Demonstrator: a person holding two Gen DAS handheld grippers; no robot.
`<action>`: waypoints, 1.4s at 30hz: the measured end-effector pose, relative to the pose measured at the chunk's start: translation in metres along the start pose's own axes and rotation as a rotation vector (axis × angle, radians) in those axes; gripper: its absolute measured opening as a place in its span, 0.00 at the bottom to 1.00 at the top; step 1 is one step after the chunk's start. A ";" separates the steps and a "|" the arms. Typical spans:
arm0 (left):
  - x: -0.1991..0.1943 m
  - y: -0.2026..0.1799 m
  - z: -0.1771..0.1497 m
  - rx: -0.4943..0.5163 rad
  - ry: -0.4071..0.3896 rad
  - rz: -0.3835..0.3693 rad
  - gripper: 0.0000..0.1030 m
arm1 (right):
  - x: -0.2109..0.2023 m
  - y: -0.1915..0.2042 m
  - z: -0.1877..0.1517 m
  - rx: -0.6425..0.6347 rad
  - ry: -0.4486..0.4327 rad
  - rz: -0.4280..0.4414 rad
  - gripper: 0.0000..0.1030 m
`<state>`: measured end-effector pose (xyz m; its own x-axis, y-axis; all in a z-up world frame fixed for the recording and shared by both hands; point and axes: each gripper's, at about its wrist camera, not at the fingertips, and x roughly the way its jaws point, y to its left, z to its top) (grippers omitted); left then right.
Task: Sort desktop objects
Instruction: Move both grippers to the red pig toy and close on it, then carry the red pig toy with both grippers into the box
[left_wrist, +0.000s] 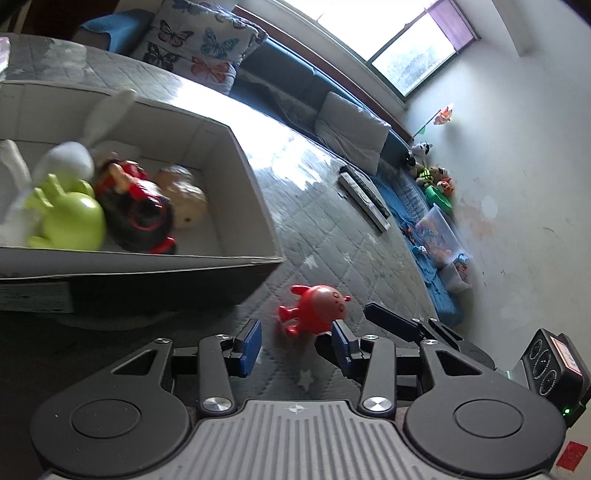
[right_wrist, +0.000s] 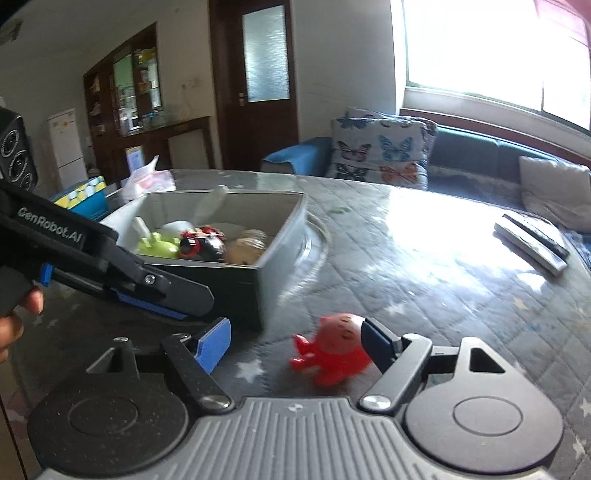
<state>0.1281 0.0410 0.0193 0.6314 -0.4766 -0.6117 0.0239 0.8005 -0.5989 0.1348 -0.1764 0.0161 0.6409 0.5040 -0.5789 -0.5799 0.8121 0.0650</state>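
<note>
My view takes in the desk (right_wrist: 424, 258), covered by a grey quilted cloth under a glossy sheet. On it stands an open cardboard box (left_wrist: 255, 192) holding a green figure (left_wrist: 70, 221), a black-and-red toy car (left_wrist: 140, 206), a tan round toy (left_wrist: 184, 199) and a white rabbit-like toy (left_wrist: 74, 155) (blurred, so details are uncertain). Two remote controls (left_wrist: 365, 195) lie together toward the far side of the desk, well apart from the box. My left tongs (left_wrist: 295, 347) stand open with nothing between the blue pads. My right tongs (right_wrist: 295, 343) also stand open; the red figure (right_wrist: 332, 350) lies on the cloth just beside the right-hand pad, whether touching I cannot tell, and no grip is visible. The red figure sits outside the box, near its closest corner.
</note>
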 end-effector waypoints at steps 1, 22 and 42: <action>0.004 -0.003 0.001 0.001 0.005 0.000 0.43 | 0.000 -0.004 -0.002 0.007 0.000 -0.008 0.77; 0.073 -0.030 0.021 0.030 0.053 0.027 0.43 | 0.028 -0.049 -0.020 0.138 0.034 0.034 0.64; 0.084 -0.041 0.010 0.096 0.087 0.035 0.43 | 0.026 -0.051 -0.027 0.171 0.043 0.044 0.47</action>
<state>0.1877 -0.0285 -0.0024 0.5633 -0.4744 -0.6764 0.0797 0.8461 -0.5270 0.1674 -0.2126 -0.0240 0.5926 0.5306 -0.6061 -0.5107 0.8293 0.2268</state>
